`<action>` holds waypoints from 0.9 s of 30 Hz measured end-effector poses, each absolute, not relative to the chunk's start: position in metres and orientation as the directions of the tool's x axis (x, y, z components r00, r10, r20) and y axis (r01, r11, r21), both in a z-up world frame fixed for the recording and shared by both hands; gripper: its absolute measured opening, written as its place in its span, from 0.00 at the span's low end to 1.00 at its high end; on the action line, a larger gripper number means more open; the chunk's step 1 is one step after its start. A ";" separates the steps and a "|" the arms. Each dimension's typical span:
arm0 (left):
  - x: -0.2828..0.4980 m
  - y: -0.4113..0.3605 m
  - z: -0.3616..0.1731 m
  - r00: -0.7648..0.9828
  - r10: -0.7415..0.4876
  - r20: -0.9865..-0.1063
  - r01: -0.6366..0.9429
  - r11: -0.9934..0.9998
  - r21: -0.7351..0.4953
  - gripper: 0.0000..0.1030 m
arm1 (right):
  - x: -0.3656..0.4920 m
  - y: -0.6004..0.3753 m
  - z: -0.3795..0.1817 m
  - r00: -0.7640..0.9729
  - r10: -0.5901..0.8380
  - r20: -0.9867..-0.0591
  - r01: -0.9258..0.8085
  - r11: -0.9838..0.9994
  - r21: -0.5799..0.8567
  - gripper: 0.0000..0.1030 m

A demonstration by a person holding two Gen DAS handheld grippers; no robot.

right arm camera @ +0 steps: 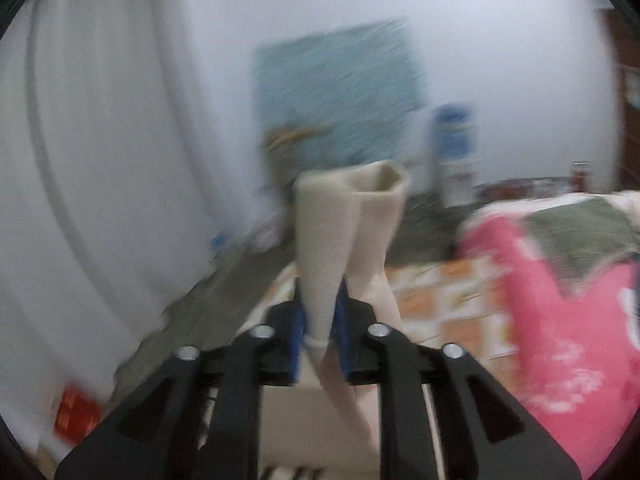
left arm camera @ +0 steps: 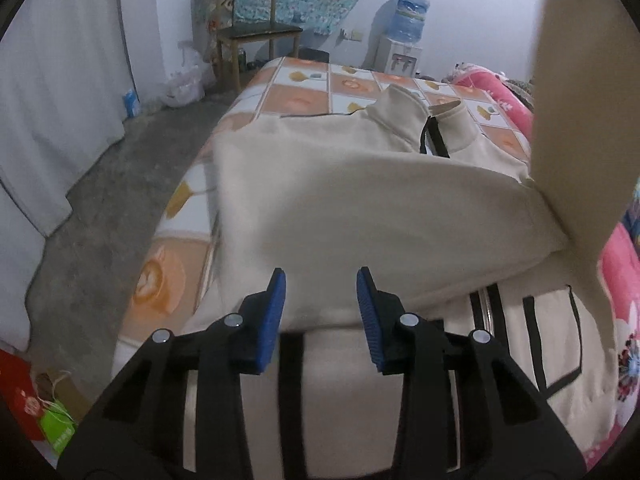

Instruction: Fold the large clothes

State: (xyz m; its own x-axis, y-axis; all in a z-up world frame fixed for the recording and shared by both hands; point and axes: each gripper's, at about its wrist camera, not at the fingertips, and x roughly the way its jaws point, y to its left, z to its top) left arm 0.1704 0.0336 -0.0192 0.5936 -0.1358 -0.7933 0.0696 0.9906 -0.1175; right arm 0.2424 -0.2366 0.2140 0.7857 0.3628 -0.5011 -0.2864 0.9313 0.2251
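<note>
One cream fleece zip-neck jacket with black trim point(left arm camera: 360, 208) lies spread on the bed with the orange-and-white checked sheet point(left arm camera: 304, 92). The right tool point(right arm camera: 320, 320) is clenched on a lifted sleeve end of the jacket; the left tool point(left arm camera: 321, 304) hangs released above the jacket. To fold well, carry the sleeve flat across the chest, then smooth it. Two tools, one pink floral quilt point(right arm camera: 560, 340).

Lived-in home bedroom. A bed with an orange-and-white checked sheet point(left arm camera: 304, 92) fills mid-frame, a pink floral quilt point(left arm camera: 616, 276) at right edge. Upper frame: brown wooden chair point(left arm camera: 256, 36), white water dispenser with blue bottle point(left arm camera: 404, 36), bare grey concrete floor point(left arm camera: 120, 184) at left.
</note>
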 end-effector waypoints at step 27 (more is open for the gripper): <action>0.190 0.041 -0.046 0.526 -0.089 -0.846 0.018 0.995 -0.093 0.42 | 0.174 -0.390 -0.023 0.574 0.135 -0.808 0.165 0.947 0.275 0.76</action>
